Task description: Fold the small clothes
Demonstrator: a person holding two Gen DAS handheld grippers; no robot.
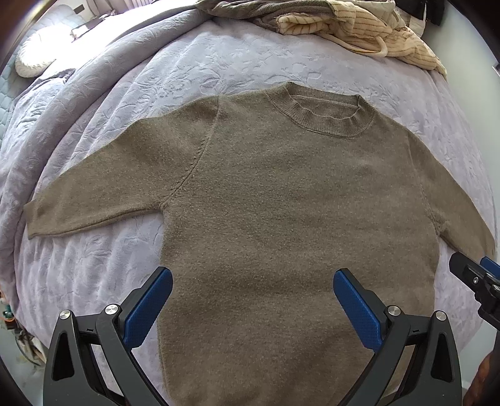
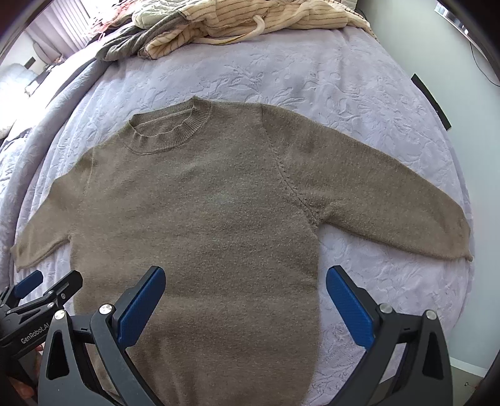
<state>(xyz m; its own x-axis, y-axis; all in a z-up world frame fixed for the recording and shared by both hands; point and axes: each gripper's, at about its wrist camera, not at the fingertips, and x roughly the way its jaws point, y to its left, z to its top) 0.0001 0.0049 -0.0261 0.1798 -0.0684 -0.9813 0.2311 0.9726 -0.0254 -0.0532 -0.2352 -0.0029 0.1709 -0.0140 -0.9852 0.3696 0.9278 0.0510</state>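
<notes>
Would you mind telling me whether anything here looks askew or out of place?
The brown sweater lies flat and tidy, sleeves spread. Only the heap of crumpled clothes at the bed's far edge looks untidy.

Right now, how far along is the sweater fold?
Done: the brown sweater lies spread flat on the lavender bedspread, both sleeves out, collar away from the cameras. In hand: nothing; the left gripper and right gripper hover open above its hem end. Left: every fold, plus the heap of other clothes behind it.
</notes>
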